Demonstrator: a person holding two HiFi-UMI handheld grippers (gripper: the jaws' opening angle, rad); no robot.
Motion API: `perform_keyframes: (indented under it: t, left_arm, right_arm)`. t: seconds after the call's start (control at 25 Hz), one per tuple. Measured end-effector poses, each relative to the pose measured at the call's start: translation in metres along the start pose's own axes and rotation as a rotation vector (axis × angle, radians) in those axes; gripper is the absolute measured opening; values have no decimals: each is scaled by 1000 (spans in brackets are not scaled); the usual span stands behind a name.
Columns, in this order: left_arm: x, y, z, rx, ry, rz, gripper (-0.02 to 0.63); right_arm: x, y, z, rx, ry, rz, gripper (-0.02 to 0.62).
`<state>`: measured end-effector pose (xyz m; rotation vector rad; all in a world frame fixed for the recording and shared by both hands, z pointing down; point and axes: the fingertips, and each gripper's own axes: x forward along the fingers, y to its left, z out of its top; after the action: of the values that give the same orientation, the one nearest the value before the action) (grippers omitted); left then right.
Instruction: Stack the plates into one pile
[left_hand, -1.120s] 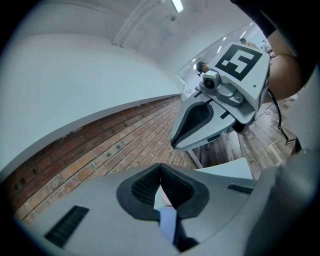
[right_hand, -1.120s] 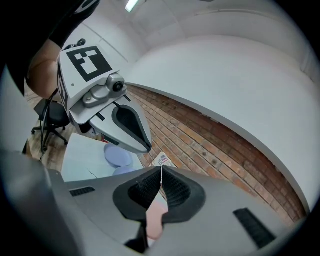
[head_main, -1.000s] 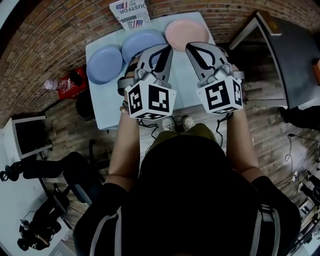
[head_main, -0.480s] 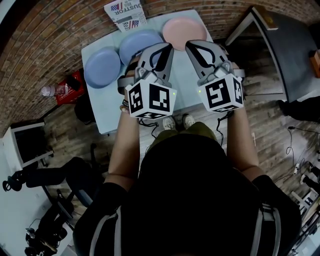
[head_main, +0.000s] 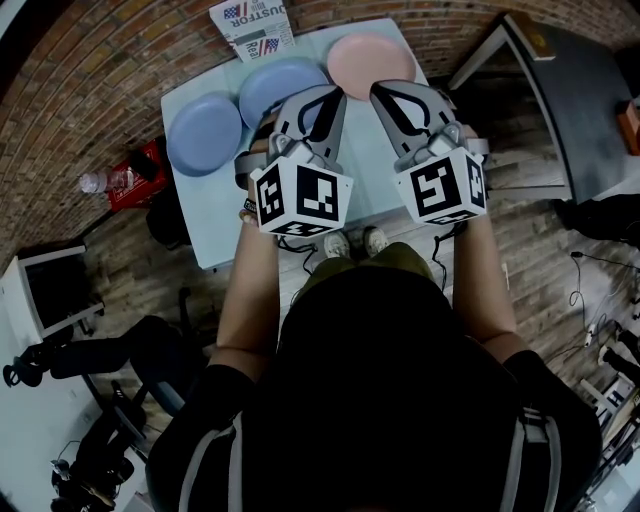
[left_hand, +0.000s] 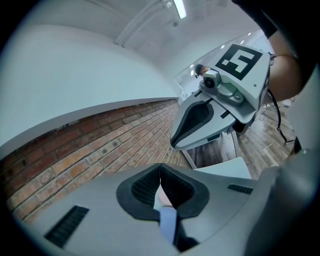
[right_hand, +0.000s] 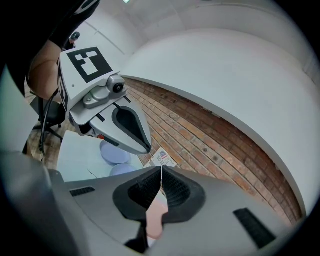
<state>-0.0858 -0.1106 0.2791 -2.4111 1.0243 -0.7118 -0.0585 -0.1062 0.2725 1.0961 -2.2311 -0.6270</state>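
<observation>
Three plates lie on the pale table (head_main: 215, 215): a blue plate (head_main: 205, 133) at the left, a second blue plate (head_main: 275, 85) in the middle and a pink plate (head_main: 368, 58) at the far right. My left gripper (head_main: 336, 94) hovers shut and empty over the middle plate's right edge. My right gripper (head_main: 379, 92) is shut and empty just short of the pink plate. In the right gripper view both blue plates (right_hand: 114, 151) show past the left gripper (right_hand: 127, 125), and the jaws (right_hand: 161, 169) meet. The left gripper view shows shut jaws (left_hand: 160, 166) and the right gripper (left_hand: 220, 110).
A printed cardboard box (head_main: 252, 25) stands at the table's far edge against the brick wall. On the floor to the left are a red item and a bottle (head_main: 125, 172). A dark desk (head_main: 575, 100) stands to the right, a monitor (head_main: 50, 285) and a chair at lower left.
The head view has shifted a little, so the table sits slightly further left in the picture. Both grippers hold their place and stay shut.
</observation>
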Motion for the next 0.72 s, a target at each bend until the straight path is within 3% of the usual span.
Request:
perform_keyframes:
  t: [0.16,0.4,0.44,0.48,0.72]
  left_arm:
    - [-1,7,-11,-62,8,13,23]
    - [-6,23,-57,-31,105,70,25]
    - [-7,21,-67,-26,121,57,40]
    - [-8,19,-78,-22,139,41,127]
    - [-31,25,-170,-18,297,64,146]
  right_arm:
    - [5,4,0,2,-2,9,35]
    - [19,16,1,5,-3,48,35]
    - [21,19,2,3,-6,56,35]
    - [23,22,3,1,-8,63,35]
    - [41,54,12,11,-24,135,35]
